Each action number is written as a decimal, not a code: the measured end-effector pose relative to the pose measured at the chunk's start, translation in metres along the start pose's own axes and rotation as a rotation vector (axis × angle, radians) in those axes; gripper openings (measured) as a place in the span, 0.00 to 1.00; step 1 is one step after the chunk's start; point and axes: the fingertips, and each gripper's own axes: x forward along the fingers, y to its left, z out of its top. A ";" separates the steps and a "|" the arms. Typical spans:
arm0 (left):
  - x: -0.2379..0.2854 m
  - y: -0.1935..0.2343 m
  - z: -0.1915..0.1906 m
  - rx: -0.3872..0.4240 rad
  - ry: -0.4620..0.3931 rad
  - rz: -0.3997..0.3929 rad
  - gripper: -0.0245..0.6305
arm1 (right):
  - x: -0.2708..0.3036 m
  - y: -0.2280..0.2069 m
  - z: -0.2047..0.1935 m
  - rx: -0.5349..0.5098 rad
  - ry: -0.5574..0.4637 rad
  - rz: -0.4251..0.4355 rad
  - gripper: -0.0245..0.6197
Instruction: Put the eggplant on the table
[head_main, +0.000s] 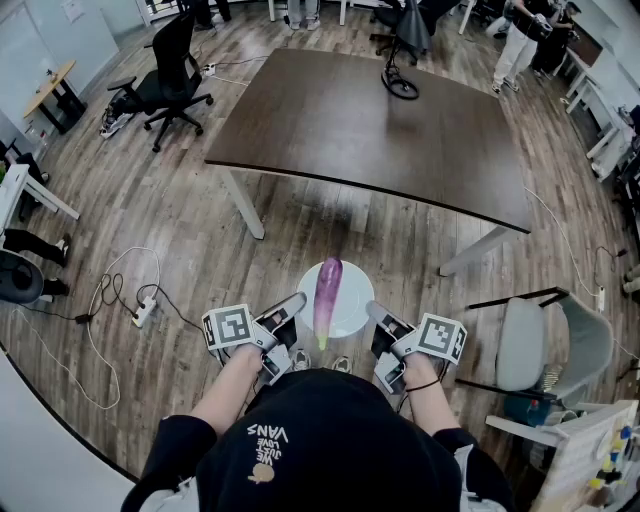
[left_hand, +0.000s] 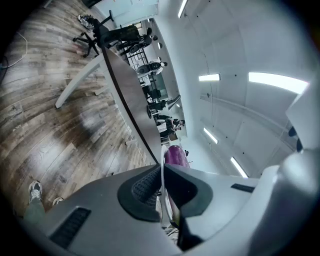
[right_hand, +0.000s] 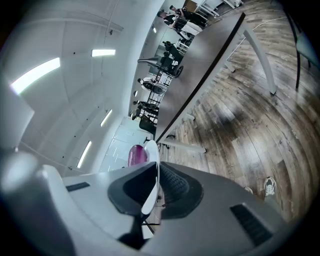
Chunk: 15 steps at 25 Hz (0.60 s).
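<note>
Together, left tool (head_main: 298, 301) and right tool (head_main: 373, 311) clamped on white plate (head_main: 352, 308), opposite rims, eggplant (head_main: 328, 288) lying across it.

Bright, even indoor light; strong fisheye bend in all 3 views.

In the head view the wooden floor (head_main: 200, 230) and the dark table (head_main: 370, 120) are evenly lit, with a dull sheen across the tabletop, and straight edges bow toward the frame's corners. Both gripper views sit in a round frame with black corners. Ceiling light strips (left_hand: 280, 82) glare white at the upper right of the left gripper view and at the upper left of the right gripper view. The left gripper (left_hand: 161, 172) and right gripper (right_hand: 156, 172) loom soft at lower centre.
</note>
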 end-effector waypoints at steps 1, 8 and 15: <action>-0.001 0.001 0.000 0.000 -0.001 0.000 0.08 | 0.000 0.000 0.000 -0.011 0.002 -0.002 0.09; -0.002 0.002 -0.001 0.005 0.003 0.003 0.08 | -0.001 -0.002 -0.001 -0.051 0.009 -0.026 0.09; -0.002 0.003 -0.002 0.001 0.004 0.007 0.08 | -0.001 -0.008 -0.001 -0.054 0.011 -0.037 0.09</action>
